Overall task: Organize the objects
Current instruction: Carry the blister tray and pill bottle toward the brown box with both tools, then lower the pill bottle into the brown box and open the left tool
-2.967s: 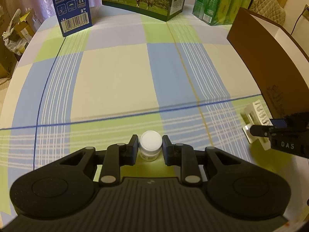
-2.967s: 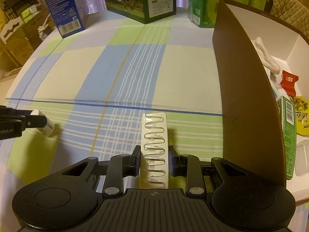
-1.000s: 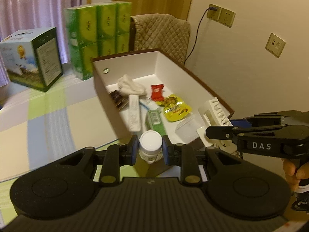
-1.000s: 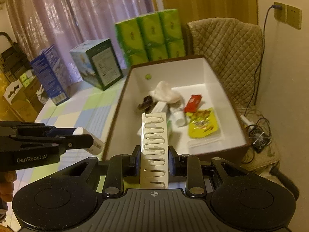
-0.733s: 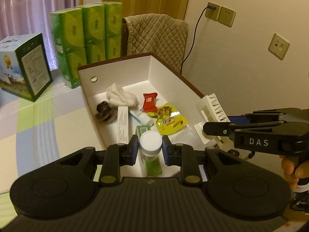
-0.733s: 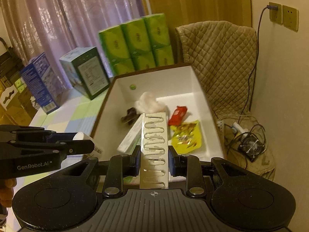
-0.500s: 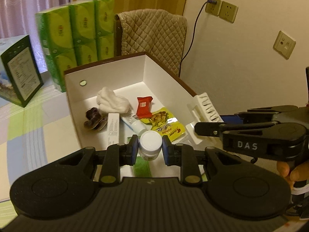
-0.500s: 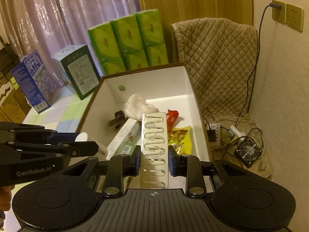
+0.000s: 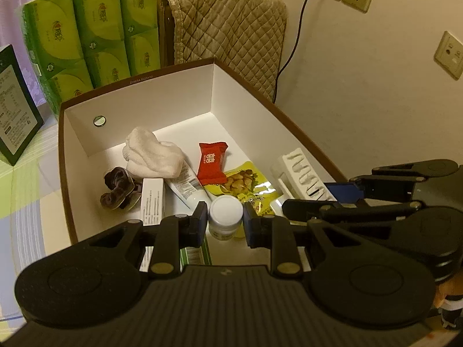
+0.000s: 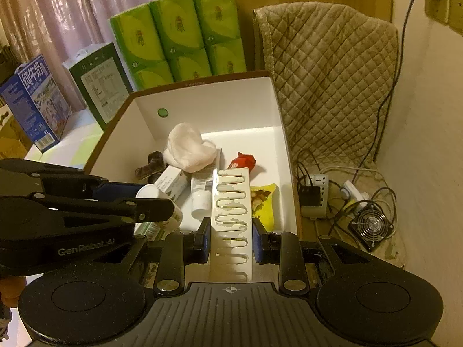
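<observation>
My left gripper (image 9: pixel 225 224) is shut on a small white jar (image 9: pixel 225 217) and holds it just above the near end of a brown box with white inside walls (image 9: pixel 139 82). My right gripper (image 10: pixel 230 240) is shut on a white slotted rack (image 10: pixel 231 202), which hangs over the same box (image 10: pixel 202 82) beside its right wall. Each view shows the other tool close by: the right gripper (image 9: pixel 315 196) with the rack (image 9: pixel 302 176), and the left gripper (image 10: pixel 153 198) with the jar (image 10: pixel 150 192).
Inside the box lie a white cloth (image 9: pixel 153 153), a red sachet (image 9: pixel 211 162), a yellow snack pack (image 9: pixel 246 179), a tube (image 9: pixel 188 185), a white carton (image 9: pixel 152 199) and a dark scrunchie (image 9: pixel 115 188). Green tissue packs (image 9: pixel 86 37) and a quilted chair (image 9: pixel 231 34) stand behind. A small fan (image 10: pixel 370 225) and cables lie on the floor.
Both grippers have lifted their objects off the checked tablecloth and carried them right, over the box, then sunk lower and closer to its contents. Neither grip has changed.
</observation>
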A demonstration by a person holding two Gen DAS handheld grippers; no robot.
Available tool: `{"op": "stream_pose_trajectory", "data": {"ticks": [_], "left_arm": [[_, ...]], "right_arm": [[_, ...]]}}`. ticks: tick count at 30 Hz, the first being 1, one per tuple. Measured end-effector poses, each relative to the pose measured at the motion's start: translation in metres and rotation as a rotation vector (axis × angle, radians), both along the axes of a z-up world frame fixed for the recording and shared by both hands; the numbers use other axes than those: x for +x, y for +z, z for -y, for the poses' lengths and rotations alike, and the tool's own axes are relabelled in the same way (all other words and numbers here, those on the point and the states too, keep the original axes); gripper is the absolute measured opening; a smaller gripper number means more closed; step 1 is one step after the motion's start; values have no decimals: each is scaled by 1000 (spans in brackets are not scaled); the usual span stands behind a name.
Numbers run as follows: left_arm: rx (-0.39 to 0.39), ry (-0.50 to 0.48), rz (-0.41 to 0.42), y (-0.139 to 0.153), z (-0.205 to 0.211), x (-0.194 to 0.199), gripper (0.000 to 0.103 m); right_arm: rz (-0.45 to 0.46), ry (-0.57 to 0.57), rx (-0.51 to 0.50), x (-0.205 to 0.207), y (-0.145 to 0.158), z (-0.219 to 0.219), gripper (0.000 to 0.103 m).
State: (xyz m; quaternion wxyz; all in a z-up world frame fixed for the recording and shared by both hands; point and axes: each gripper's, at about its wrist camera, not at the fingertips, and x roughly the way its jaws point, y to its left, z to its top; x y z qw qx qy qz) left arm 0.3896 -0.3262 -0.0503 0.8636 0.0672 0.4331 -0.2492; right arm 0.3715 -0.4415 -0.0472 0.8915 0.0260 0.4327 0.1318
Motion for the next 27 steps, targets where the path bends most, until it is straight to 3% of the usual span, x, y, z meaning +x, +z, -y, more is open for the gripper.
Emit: {"op": "stream_pose_trajectory", "data": {"ticks": [14, 27], "left_arm": [[5, 21, -34, -16, 6, 27, 22], [23, 74, -30, -14, -13, 33, 39]], "right_arm": [[-10, 22, -16, 31, -12, 0, 25], [-10, 37, -10, 37, -13, -4, 25]]}}
